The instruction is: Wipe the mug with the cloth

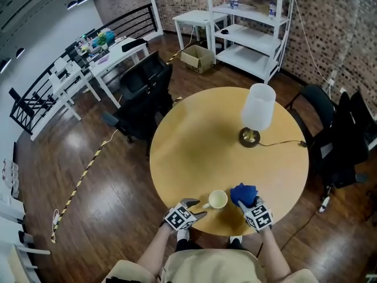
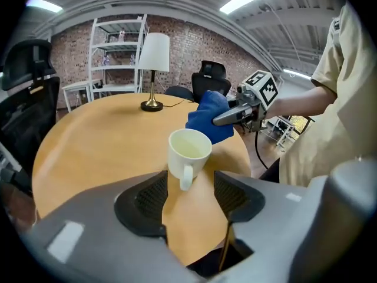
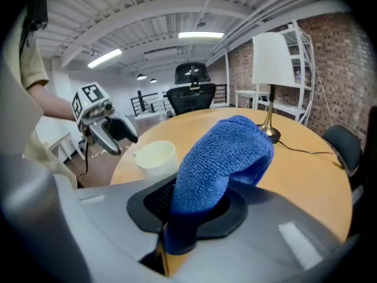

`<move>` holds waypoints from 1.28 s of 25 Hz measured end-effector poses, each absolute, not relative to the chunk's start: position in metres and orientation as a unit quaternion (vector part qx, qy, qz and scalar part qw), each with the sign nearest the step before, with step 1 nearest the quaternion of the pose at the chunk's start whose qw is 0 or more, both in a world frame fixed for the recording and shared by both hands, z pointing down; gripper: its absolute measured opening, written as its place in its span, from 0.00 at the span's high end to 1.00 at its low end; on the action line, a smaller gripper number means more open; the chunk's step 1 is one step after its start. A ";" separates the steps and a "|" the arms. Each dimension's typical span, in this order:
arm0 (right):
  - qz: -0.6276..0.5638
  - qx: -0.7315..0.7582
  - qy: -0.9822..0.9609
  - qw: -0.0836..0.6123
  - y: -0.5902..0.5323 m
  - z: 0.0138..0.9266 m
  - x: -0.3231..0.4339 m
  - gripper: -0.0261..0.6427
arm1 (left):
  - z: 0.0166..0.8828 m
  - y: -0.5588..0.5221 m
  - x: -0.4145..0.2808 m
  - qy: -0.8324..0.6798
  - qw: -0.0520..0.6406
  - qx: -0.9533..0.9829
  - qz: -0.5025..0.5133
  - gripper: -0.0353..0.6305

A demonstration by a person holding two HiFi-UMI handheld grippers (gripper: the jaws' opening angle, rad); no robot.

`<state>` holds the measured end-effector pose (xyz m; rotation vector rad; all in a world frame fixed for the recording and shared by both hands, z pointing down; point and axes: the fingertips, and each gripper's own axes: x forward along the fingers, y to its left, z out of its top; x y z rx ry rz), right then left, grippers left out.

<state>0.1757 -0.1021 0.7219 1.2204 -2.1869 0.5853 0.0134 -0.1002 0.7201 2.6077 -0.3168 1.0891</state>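
1. Your left gripper [image 2: 191, 190] has its jaws well apart & nothing clamped. The pads [image 2: 148, 200] are bare, w/ tabletop showing between them
2. The mug [image 2: 189, 151] stands upright on the round wooden table [image 1: 200, 140], near the edge closest to you, just ahead of the left jaw tips. Its handle points back at the gap between those jaws but isn't pressed by either pad
3. Mug is cream-white, mouth up, looks empty inside
4. Your right gripper [image 3: 194, 208] is closed on the blue cloth [image 3: 227, 152]. The lower end is pinched between the jaws, and the rest stands up and flops fwd over the tips in a rounded hump
5. In the head view the cloth sits just to the right of the mug, v. close. Can't tell if it actually touches the mug's side
6. Both grippers are at the near rim of the table, angled down and in toward the mug, left one on its handle side, right one on the opposite side
7. A lamp [image 1: 257, 112] w/ white shade & brass base stands farther back on the table, well apart from the mug, cord trailing off to the right
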 end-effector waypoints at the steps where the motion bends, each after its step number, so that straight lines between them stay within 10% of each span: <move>1: 0.214 0.444 -0.816 0.303 -0.103 0.731 0.173 0.85 | 0.727 -0.101 0.015 -0.104 0.152 0.904 0.385 0.60; 10: 0.160 0.334 -0.834 0.410 -0.108 0.765 0.135 0.85 | 0.747 -0.105 0.029 -0.087 0.166 0.900 0.394 0.86; 32: 0.179 0.322 -0.839 0.400 -0.055 0.769 0.052 0.85 | 0.743 -0.087 0.046 -0.090 0.218 0.904 0.358 0.87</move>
